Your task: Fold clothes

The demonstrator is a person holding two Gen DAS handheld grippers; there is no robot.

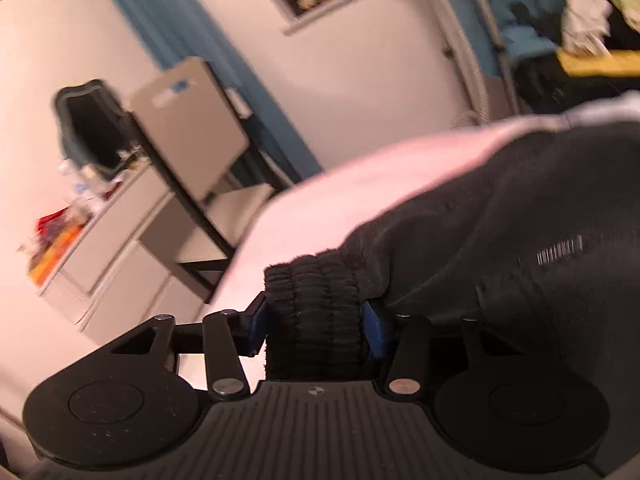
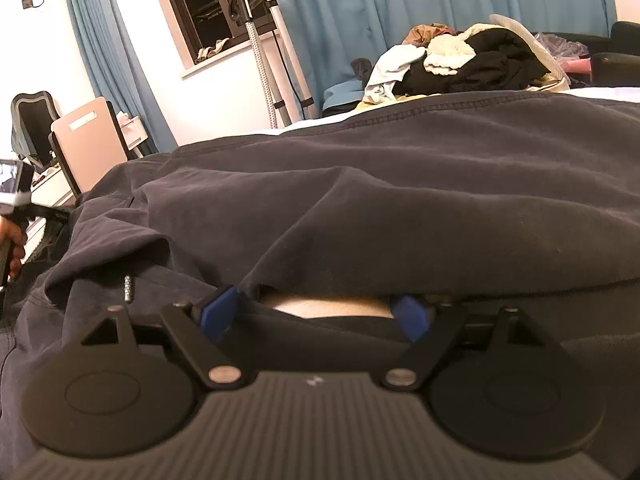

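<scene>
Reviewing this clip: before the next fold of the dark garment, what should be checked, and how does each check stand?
1. Left hand-held gripper clamped on the ribbed cuff: ok.
2. Right hand-held gripper gripping the dark garment: not ok, jaws open, cloth only draped over them.
3. Garment flat: not ok, creased.
4. Clothes pile clear of the garment: ok.
5. Left view sharp: not ok, blurred.

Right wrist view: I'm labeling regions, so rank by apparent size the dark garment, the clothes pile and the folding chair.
1. dark garment, though closeness to the camera inflates it.
2. clothes pile.
3. folding chair, noticeably smaller than the pile.
</scene>
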